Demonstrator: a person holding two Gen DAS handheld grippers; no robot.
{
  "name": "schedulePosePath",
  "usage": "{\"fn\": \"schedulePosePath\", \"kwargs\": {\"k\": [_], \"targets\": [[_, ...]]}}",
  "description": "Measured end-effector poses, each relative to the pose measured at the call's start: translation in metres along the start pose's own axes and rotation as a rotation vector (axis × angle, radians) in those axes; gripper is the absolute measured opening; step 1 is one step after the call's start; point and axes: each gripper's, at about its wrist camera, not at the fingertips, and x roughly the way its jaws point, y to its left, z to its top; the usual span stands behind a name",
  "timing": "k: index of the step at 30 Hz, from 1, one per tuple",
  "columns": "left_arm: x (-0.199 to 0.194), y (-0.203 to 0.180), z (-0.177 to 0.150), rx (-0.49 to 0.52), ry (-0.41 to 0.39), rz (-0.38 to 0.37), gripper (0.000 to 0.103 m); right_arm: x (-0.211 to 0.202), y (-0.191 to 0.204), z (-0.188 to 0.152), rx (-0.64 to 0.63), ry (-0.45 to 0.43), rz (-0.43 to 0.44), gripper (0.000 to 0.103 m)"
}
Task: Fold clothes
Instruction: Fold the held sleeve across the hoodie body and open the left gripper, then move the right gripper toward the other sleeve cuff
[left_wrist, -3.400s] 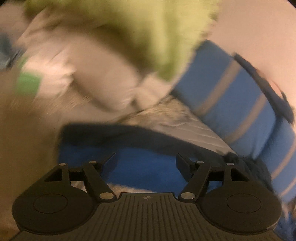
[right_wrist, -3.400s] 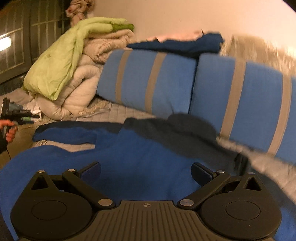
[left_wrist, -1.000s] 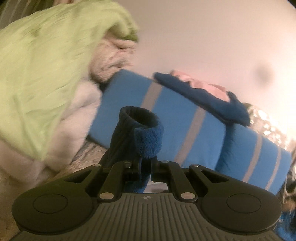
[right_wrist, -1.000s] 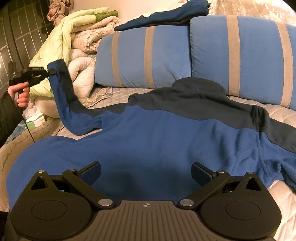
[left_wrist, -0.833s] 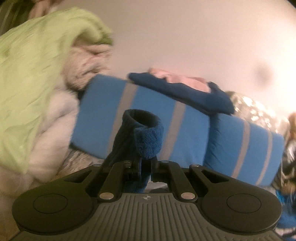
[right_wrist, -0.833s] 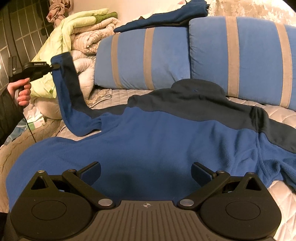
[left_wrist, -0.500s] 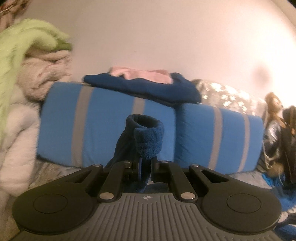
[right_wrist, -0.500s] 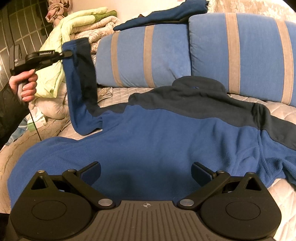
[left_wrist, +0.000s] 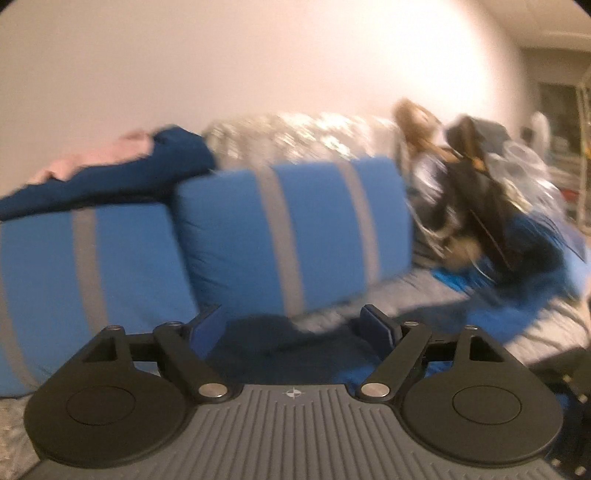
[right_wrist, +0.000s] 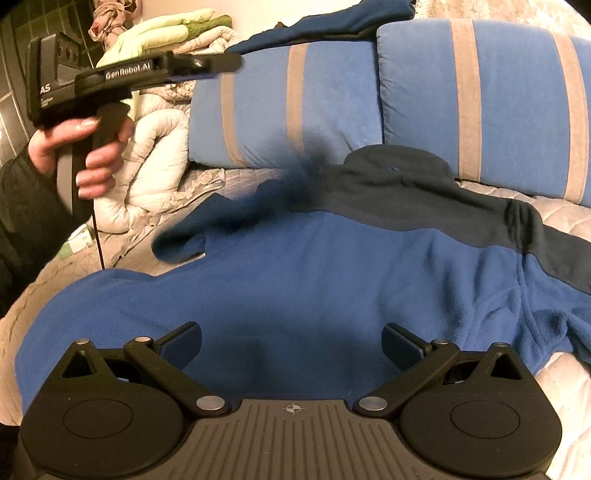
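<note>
In the right wrist view, at 10 o'clock, a person's hand (right_wrist: 83, 147) in a dark sleeve grips the pistol handle of the left claw (right_wrist: 218, 68), which is held in the air above the bed and points toward 3 o'clock. Its jaws have just been opening; the left wrist view shows them spread wide with nothing between them (left_wrist: 293, 323). Behind that hand, a pile of quilts (right_wrist: 159, 122) with a lime-green blanket on top stands at 11 o'clock. The blue fleece jacket (right_wrist: 314, 280) lies spread flat on the quilted bed cover (right_wrist: 554, 210), filling the centre of the view; its dark navy collar and shoulder band sit at 1 o'clock. The released sleeve (right_wrist: 236, 210) appears as a motion-blurred shape at 11 o'clock from centre, lying across the jacket's upper left. Two blue striped pillows (right_wrist: 480, 92) lean along the back from 12 to 2 o'clock, with a folded navy garment (right_wrist: 325, 22) on top. The right claw (right_wrist: 291, 343) stands at 6 o'clock over the jacket's lower edge, jaws wide apart and gripping nothing.
</note>
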Motion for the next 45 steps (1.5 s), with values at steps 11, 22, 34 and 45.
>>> {"fn": "schedulePosePath", "kwargs": {"k": [11, 22, 34, 45], "targets": [[0.027, -0.008, -0.051, 0.017, 0.157, -0.073, 0.08, -0.001, -0.003, -0.001, 0.021, -0.016, 0.011, 0.103], [0.004, 0.026, -0.059, -0.12, 0.196, 0.003, 0.08, -0.002, -0.002, -0.001, 0.022, -0.021, 0.005, 0.103], [-0.054, 0.05, -0.089, -0.167, 0.222, 0.147, 0.08, 0.001, -0.002, 0.001, 0.019, 0.007, 0.009, 0.103], [-0.071, 0.034, -0.112, -0.181, 0.161, 0.175, 0.08, 0.024, -0.016, 0.044, 0.098, 0.11, 0.069, 0.103]]}}
